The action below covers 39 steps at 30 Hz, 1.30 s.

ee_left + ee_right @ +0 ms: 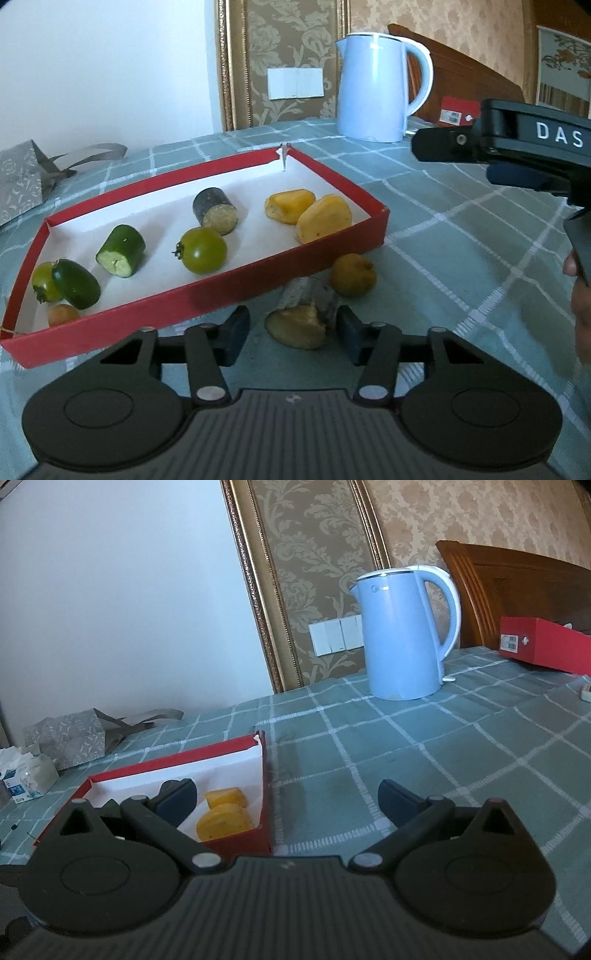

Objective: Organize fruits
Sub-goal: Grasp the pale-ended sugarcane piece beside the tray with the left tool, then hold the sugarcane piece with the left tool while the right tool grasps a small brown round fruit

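Note:
A red box (207, 295) with a white lining holds a green tomato (202, 250), cucumber pieces (122, 250), a dark cane piece (216, 211) and two yellow chunks (323, 218). In front of it on the cloth lie a grey-skinned cane piece (304, 319) and a round yellow fruit (352, 275). My left gripper (291, 338) straddles the grey piece; the right pad is at its side, the left pad stands off. My right gripper (288, 799) is open and empty, hovering by the box's right end (264, 775), above the yellow chunks (221, 818).
A blue kettle (376, 85) stands behind the box. A grey gift bag (18, 184) and a tissue pack (26, 779) lie at the far left. Another red box (546, 646) sits at the back right. A hand (580, 295) shows at the right edge.

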Available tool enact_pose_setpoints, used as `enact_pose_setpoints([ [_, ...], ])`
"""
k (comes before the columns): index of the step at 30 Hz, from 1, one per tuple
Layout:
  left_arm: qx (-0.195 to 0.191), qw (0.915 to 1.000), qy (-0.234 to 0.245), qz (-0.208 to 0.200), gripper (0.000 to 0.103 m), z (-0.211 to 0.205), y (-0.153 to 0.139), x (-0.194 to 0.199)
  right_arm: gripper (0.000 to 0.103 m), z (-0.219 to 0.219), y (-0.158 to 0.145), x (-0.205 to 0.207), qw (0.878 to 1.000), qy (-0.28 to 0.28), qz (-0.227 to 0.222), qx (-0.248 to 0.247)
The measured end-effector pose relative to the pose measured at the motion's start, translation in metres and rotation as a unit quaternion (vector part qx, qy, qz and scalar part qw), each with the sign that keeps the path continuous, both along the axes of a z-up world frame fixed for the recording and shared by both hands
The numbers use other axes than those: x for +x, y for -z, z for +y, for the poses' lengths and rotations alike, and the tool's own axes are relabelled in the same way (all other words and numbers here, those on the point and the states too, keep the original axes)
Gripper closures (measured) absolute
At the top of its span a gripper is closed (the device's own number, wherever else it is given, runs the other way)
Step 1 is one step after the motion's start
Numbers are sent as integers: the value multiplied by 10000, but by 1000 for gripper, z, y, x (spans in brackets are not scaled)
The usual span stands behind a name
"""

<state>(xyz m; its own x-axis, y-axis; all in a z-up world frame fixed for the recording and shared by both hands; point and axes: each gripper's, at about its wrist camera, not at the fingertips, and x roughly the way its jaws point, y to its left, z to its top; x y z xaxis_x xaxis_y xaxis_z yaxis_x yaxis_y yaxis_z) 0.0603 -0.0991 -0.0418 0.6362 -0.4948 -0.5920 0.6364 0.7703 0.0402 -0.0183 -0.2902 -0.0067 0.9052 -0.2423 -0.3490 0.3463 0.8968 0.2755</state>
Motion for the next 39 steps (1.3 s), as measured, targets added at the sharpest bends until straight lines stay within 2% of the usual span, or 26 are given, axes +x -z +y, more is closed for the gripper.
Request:
enact_pose_setpoints([
  [10, 80, 9998, 145, -144, 58, -6, 0, -1, 0, 5, 3, 6, 9998, -42, 166, -109],
  [13, 52, 9998, 132, -122, 63, -5, 0, 0, 0, 7, 3, 9, 9995, -66, 244, -173],
  [18, 27, 9999, 24, -146, 63, -1, 1, 0, 0, 8, 6, 13, 9990, -89, 389, -195],
  [26, -36, 9986, -501, -145, 63, 25, 1, -5, 0, 12, 12, 20, 9972, -225, 659, -289],
  [32, -109, 9952, -964, -126, 63, 57, 0, -9, 0, 34, 17, 28, 9902, -506, 973, -866],
  [39, -168, 9853, -1695, -111, 63, 90, -1, -7, 0, 47, 23, 37, 9835, -862, 1210, -1033],
])
